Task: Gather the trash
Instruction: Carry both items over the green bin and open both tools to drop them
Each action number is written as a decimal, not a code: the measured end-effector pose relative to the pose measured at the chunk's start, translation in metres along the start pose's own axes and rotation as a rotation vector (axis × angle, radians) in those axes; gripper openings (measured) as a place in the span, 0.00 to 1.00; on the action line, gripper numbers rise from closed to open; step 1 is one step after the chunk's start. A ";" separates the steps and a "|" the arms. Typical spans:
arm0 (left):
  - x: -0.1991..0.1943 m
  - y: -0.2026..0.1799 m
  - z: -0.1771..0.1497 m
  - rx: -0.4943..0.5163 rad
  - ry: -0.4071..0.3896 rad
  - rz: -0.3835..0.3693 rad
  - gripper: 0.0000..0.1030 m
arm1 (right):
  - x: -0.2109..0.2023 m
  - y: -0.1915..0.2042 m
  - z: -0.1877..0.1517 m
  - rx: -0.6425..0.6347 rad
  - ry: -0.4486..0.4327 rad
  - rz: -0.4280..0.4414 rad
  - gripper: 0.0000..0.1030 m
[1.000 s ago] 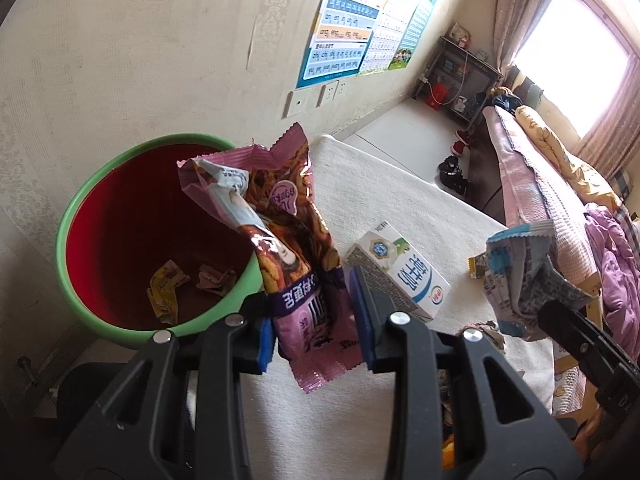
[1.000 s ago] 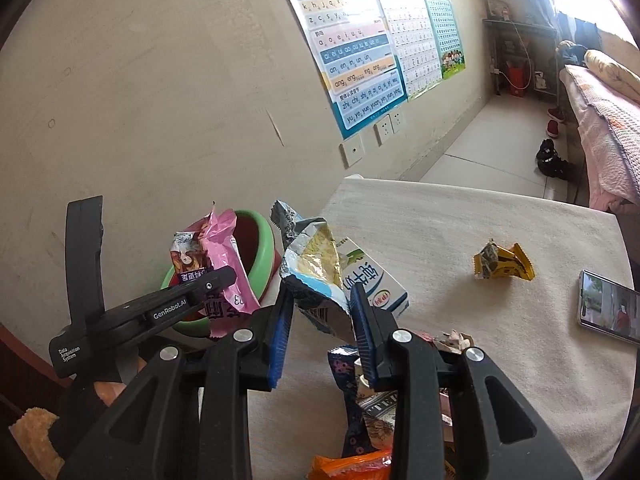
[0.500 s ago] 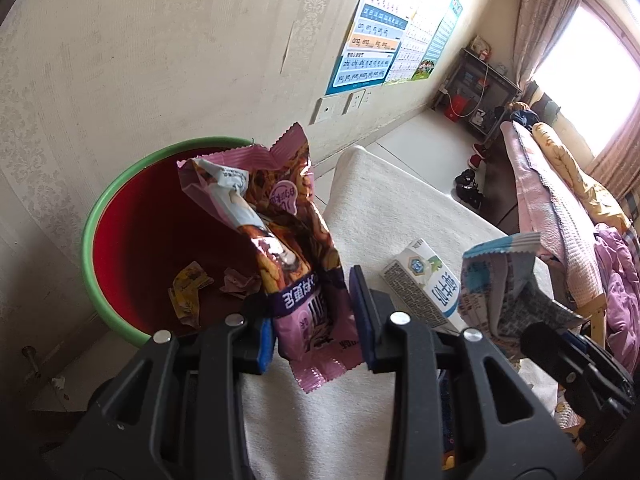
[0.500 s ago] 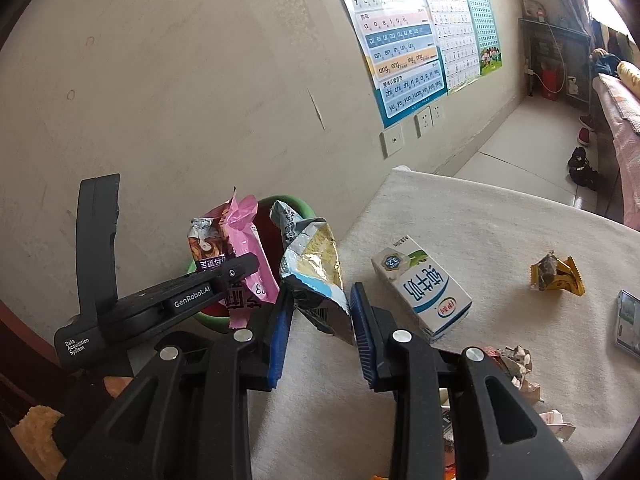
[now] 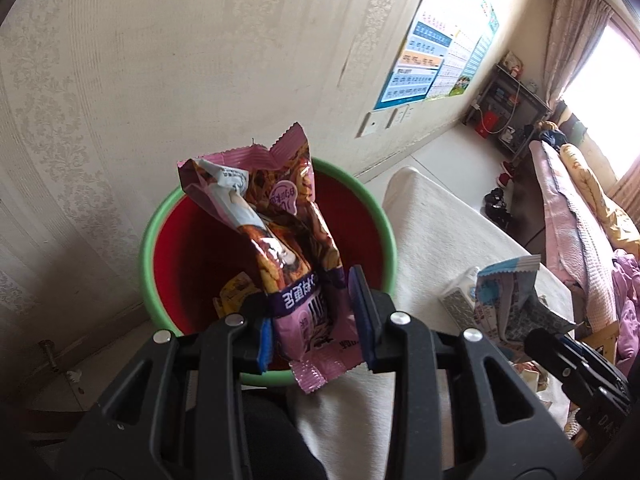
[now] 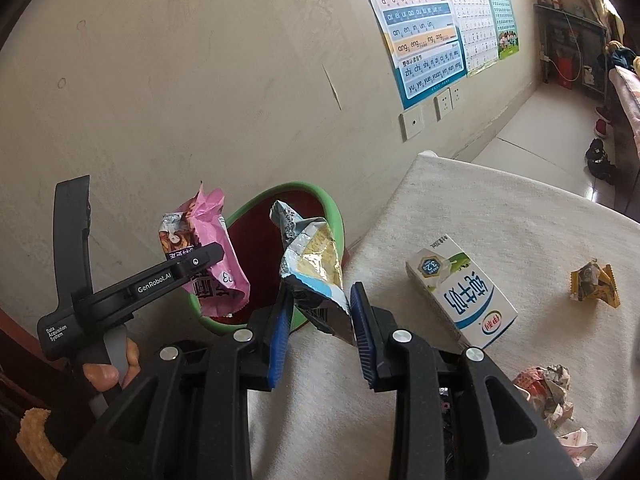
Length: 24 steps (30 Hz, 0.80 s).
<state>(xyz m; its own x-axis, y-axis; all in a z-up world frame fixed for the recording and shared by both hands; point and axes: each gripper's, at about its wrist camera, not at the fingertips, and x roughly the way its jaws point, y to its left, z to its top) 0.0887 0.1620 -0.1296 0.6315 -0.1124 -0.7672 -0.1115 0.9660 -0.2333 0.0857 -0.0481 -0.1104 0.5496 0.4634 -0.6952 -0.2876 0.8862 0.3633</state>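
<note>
My left gripper [image 5: 316, 320] is shut on a pink snack wrapper [image 5: 280, 236] and holds it upright over the green-rimmed red bin [image 5: 160, 216]. The same wrapper [image 6: 208, 256] shows in the right wrist view, clamped by the left gripper [image 6: 192, 264] beside the bin [image 6: 332, 208]. My right gripper [image 6: 320, 324] is shut on a silver and blue foil bag [image 6: 316, 272], just at the bin's near rim and the table edge. That bag [image 5: 508, 296] appears at the right of the left wrist view. Small yellow scraps [image 5: 236, 288] lie inside the bin.
A white-clothed table [image 6: 500, 216] holds a milk carton [image 6: 460, 288], a yellow wrapper [image 6: 594, 286] and crumpled paper [image 6: 548, 388]. The bin stands against a wall [image 5: 140, 60] with posters [image 6: 420, 32]. A hand [image 6: 108, 368] grips the left tool. A bed [image 5: 580, 220] lies at far right.
Both grippers have carried their wrappers leftward toward the bin. The pink wrapper now hangs over the bin's opening, and the foil bag has reached the bin's rim.
</note>
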 end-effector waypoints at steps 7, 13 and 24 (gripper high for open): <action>0.009 0.017 0.009 0.008 0.020 0.049 0.31 | 0.025 0.007 0.005 -0.005 0.048 0.028 0.28; 0.021 0.032 0.015 -0.029 0.050 0.056 0.31 | 0.049 0.021 0.016 -0.020 0.087 0.055 0.28; 0.023 0.033 0.014 -0.039 0.035 0.085 0.57 | 0.052 0.033 0.042 0.002 0.029 0.096 0.50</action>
<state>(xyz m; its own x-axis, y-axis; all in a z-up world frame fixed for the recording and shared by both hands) 0.1099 0.1946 -0.1465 0.5914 -0.0392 -0.8055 -0.1937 0.9627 -0.1890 0.1378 0.0056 -0.1084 0.4965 0.5458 -0.6750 -0.3361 0.8378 0.4302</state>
